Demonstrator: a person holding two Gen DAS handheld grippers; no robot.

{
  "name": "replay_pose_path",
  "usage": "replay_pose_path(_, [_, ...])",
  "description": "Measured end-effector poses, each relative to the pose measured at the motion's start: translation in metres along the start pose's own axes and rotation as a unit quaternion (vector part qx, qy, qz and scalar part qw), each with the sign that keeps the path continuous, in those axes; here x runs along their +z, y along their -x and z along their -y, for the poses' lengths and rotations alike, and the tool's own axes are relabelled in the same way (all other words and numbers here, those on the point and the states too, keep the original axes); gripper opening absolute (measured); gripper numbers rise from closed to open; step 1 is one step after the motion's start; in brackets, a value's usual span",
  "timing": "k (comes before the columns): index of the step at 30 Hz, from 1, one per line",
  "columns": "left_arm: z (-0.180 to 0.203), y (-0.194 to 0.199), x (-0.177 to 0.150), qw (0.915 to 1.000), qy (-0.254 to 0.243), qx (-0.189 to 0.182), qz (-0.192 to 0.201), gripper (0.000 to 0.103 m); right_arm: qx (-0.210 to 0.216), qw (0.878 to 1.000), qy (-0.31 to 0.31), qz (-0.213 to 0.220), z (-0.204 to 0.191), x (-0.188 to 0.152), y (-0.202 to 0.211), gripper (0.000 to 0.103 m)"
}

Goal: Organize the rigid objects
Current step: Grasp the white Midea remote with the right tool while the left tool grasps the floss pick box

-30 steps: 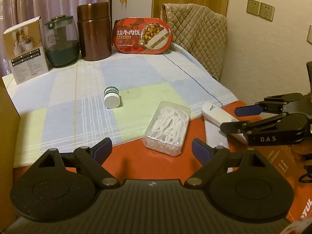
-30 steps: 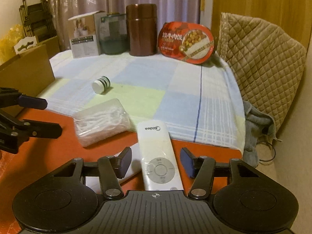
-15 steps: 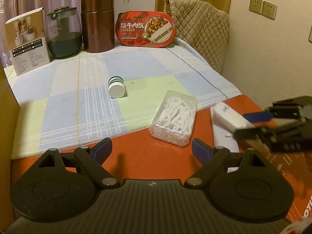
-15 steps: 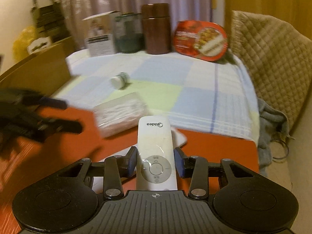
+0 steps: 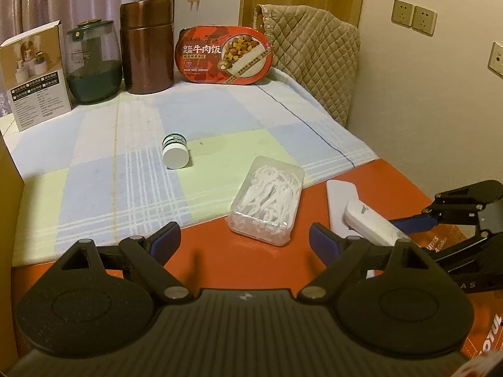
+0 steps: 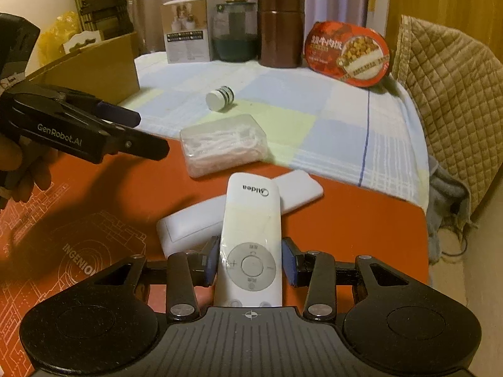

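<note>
Curtains hang at the back of the room, behind a table [image 5: 220, 260] with a red top and a checked cloth [image 5: 125, 144] of blue, green and white over its far part. Everything can be placed from the clear box of floss picks [image 5: 267, 202], which sits at the cloth's near edge, partly on the red. Beyond it, on the cloth, a small white bottle [image 5: 175, 152] lies on its side. Far behind that stand a printed carton [image 5: 34, 75], a green glass jar [image 5: 94, 62], a brown canister [image 5: 147, 47] and a red meal box [image 5: 223, 56] leaning up. Just to the right of the floss box, the right gripper [image 6: 250, 262] has its jaws squeezed tight on the sides of a white remote [image 6: 251, 235], near its round buttons. The jaws have just been closing on it. The remote's far end sticks out over a flat white case [image 6: 301, 191] lying on the red top. The left gripper [image 5: 243, 242] hangs near the floss box with its jaws wide apart and nothing in them. A hand [image 6: 19, 169] holds it.
</note>
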State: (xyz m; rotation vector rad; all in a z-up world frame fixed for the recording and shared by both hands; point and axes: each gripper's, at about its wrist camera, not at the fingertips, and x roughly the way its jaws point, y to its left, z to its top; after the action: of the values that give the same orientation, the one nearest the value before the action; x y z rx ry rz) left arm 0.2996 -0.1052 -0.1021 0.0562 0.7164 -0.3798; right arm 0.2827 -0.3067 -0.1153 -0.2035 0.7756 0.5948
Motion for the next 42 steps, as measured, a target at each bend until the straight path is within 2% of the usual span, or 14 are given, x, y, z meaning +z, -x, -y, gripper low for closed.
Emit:
replay_pose_path(11, [0.012,-0.017,0.005,0.9997,-0.025,-0.007,0.002,0.086,-0.038,0.998,-0.030,0.036,0.006,0.015,0.013,0.037])
replay_pose_path(20, [0.017,-0.042,0.013,0.9991,-0.041,-0.012,0.004,0.086,-0.051,0.997,-0.045,0.041,0.010,0.028,0.006,0.037])
replay_pose_path(24, [0.020,-0.058,0.016,0.9985,-0.053,-0.015,-0.007,0.079,-0.054,0.996,-0.051,0.041,0.010,0.030,0.003,0.037])
replay_pose_path(26, [0.021,-0.066,0.017,0.9981,-0.057,-0.015,-0.016,0.071,-0.056,0.996,-0.055,0.040,0.011,0.030,0.002,0.037])
replay_pose_path(27, [0.021,-0.069,0.017,0.9980,-0.057,-0.016,-0.021,0.061,-0.057,0.996,-0.056,0.039,0.012,0.029,0.002,0.037])
replay_pose_path(28, [0.020,-0.071,0.017,0.9980,-0.055,-0.015,-0.026,0.057,-0.059,0.996,-0.058,0.038,0.012,0.029,0.002,0.037])
replay_pose_path(31, [0.017,-0.066,0.013,0.9984,-0.043,-0.016,-0.032,0.052,-0.062,0.995,-0.066,0.037,0.014,0.028,0.002,0.037])
replay_pose_path(36, [0.010,-0.036,-0.010,0.9989,-0.018,0.005,-0.044,0.052,-0.061,0.994,-0.075,0.042,0.010,0.031,0.007,0.037])
replay_pose_path(39, [0.007,-0.020,-0.023,0.9993,-0.005,0.014,-0.035,0.053,-0.057,0.994,-0.075,0.047,0.003,0.034,0.009,0.037])
replay_pose_path(42, [0.005,-0.020,-0.024,0.9995,-0.003,0.023,-0.020,0.054,-0.053,0.994,-0.076,0.049,-0.004,0.036,0.010,0.037])
